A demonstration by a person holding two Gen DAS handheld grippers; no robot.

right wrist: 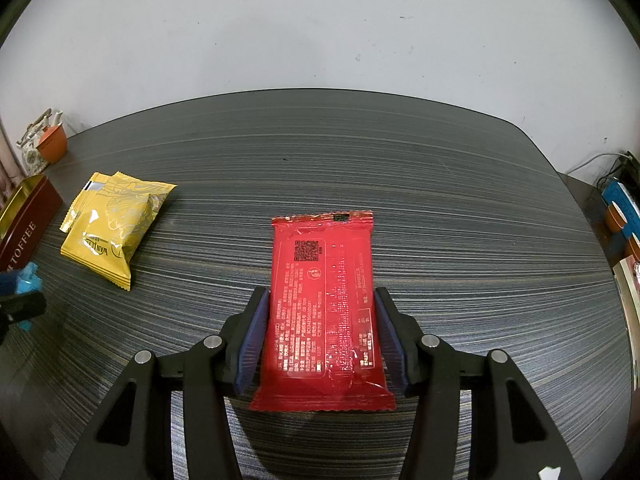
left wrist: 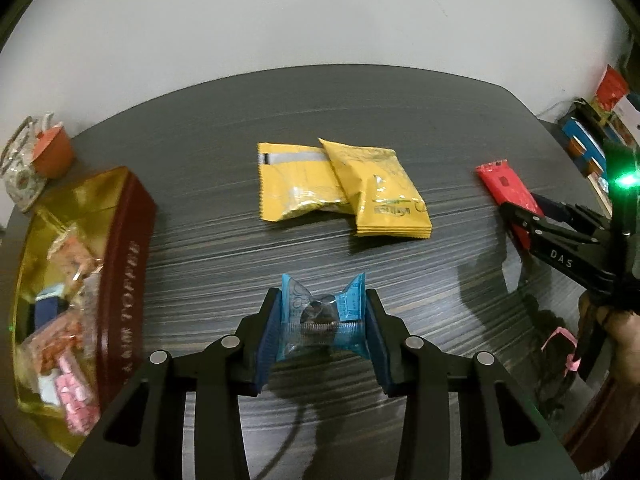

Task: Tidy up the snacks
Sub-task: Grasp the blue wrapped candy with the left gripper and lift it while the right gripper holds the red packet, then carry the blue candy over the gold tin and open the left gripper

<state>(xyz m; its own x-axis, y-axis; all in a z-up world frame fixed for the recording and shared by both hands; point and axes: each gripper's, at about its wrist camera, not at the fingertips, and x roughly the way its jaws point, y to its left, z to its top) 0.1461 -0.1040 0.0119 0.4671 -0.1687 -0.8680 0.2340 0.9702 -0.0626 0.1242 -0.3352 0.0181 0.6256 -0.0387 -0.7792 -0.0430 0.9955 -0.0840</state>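
One blue packet [left wrist: 323, 322] is pinched between the pads of the left gripper [left wrist: 322, 312]. One red packet [right wrist: 323, 312] is flanked by the spread right gripper [right wrist: 322, 320]. Two yellow packets [left wrist: 340, 186] are overlapped on the table [left wrist: 200, 184]; one tin [left wrist: 120, 264] is placed at the left.

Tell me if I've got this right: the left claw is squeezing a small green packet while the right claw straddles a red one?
Nearly. The packet in the left claw is blue, not green, as the left wrist view shows. The right claw does straddle the red packet.
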